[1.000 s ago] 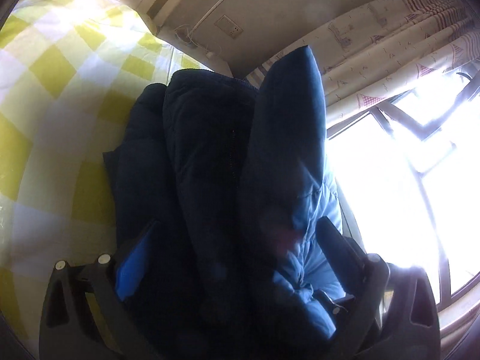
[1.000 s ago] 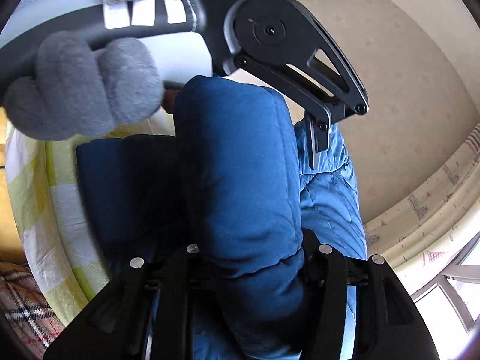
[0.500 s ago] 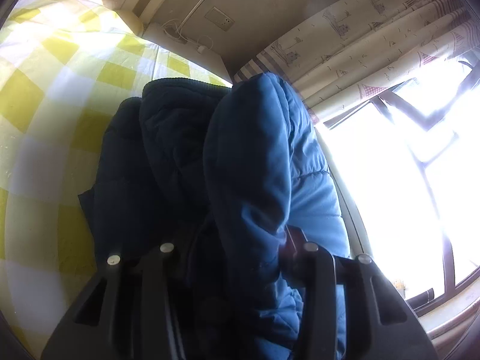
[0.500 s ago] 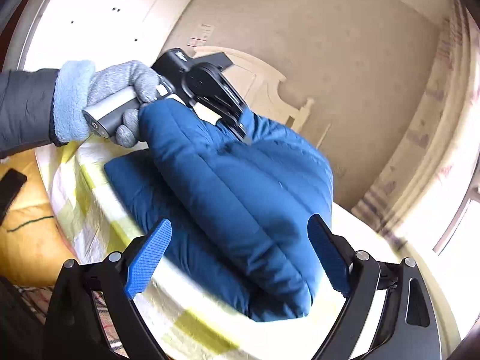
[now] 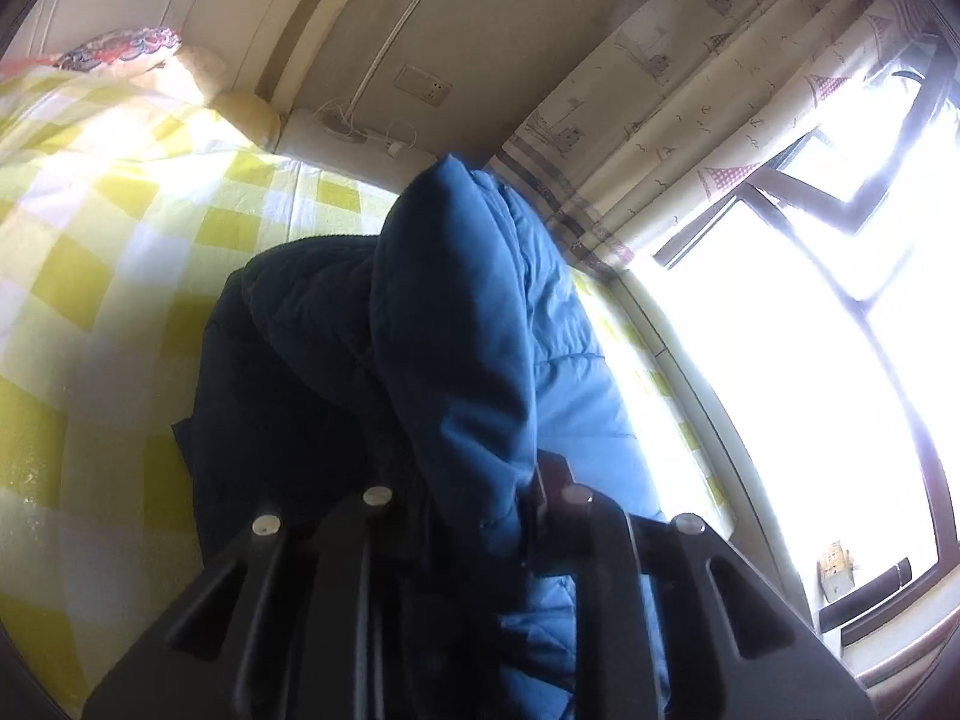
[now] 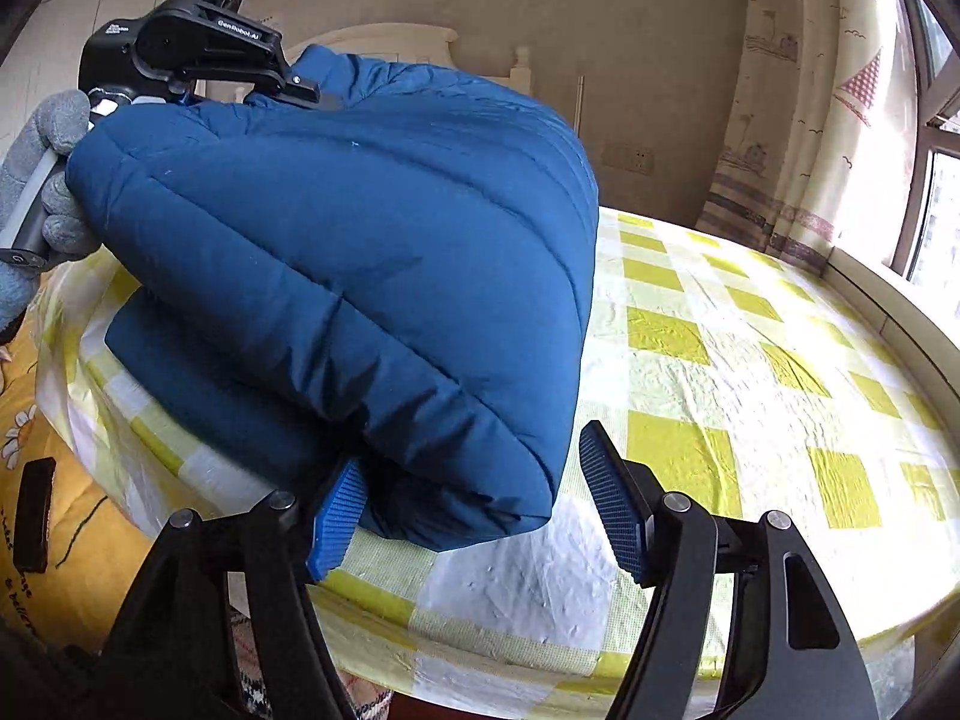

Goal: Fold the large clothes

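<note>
Having let go of the blue padded jacket (image 6: 360,276) a moment ago, the right claw (image 6: 480,504) is now standing wide beside its folded edge on the bed (image 6: 750,360), while the left claw (image 6: 240,54) is still pinching the far fold, suggesting the fold is nearly laid.

White lettering "GenRobot.AI" on the black body of the left gripper (image 6: 300,87), seen from the right wrist view, just above the blue jacket (image 6: 360,252). A smaller white label on the same body, further from the jacket, too small to read. Dark handwriting-style print on the yellow fabric (image 6: 66,546) below the bed edge, not legible.
</note>
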`<state>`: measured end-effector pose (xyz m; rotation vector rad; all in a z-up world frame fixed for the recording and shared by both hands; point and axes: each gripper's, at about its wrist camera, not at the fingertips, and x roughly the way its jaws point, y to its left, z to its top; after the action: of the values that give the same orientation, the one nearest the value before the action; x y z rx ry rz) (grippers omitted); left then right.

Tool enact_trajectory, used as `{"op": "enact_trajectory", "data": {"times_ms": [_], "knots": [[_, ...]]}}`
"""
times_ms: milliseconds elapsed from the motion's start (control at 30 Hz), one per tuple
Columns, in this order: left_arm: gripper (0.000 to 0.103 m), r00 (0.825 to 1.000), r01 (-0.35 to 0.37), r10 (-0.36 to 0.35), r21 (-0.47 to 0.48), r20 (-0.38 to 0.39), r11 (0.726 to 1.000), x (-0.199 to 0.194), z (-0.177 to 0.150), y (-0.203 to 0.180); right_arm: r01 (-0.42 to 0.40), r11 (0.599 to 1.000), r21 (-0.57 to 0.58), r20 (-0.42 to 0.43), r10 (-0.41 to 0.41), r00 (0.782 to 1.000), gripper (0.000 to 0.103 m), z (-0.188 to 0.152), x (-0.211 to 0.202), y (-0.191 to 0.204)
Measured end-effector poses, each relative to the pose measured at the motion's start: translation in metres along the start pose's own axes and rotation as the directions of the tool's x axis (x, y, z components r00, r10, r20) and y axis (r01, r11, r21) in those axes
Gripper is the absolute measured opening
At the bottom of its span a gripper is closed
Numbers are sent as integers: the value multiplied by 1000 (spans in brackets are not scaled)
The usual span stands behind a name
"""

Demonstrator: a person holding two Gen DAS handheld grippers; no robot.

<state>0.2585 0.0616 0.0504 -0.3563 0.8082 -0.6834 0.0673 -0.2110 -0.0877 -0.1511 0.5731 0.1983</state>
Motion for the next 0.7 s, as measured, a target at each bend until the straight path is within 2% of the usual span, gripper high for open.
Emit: {"op": "enact_trajectory", "data": {"times_ms": [67,133,167,233,267,300,333,367,467,500,533,600,633,700], "knots": [[16,997,45,-46,25,54,999,-27,5,-11,6,1000,-13,-16,-6,1000,64,0,1,0],[16,997,33,-35,20,72,999,-37,3,1,10,1000,-21,-27,-11,1000,64,1,3,2],[16,998,2,-2,1,62,1000,-33,-1,15,10,1000,-20,-29,-10,1000,64,1,4,2],[17,999,-49,48,-79,-14,996,-10,-18,55,-5,1000,-2,-36,5,999,64,1,6,-1],[20,999,-24,21,-116,-27,993,1,-27,73,-15,1000,9,-39,15,999,64,1,7,-3],[21,999,44,-43,-148,6,988,2,-34,86,-23,1000,19,-41,24,999,64,2,7,-5],[21,997,76,-73,-166,23,983,2,-37,92,-28,999,21,-44,29,999,64,2,8,-7],[21,997,72,-68,-162,27,984,2,-36,91,-30,999,19,-48,31,998,64,3,8,-8],[21,1000,-12,13,-62,20,998,2,-26,67,-17,1000,-12,-53,17,998,64,7,-4,-4],[21,999,-33,33,-32,15,999,1,-21,61,-5,999,-36,-13,5,1000,64,7,-16,0],[21,999,-44,44,-11,10,999,2,-19,56,14,998,-55,61,-10,998,64,6,-33,3],[21,999,-47,47,5,6,999,2,-22,52,33,996,-83,186,-17,982,64,9,-62,11],[21,999,-40,40,-5,10,999,1,-25,56,17,996,-84,227,3,974,64,15,-72,15],[21,999,-17,18,-38,27,999,4,-31,61,-30,995,-98,243,54,968,65,36,-75,28]]}}
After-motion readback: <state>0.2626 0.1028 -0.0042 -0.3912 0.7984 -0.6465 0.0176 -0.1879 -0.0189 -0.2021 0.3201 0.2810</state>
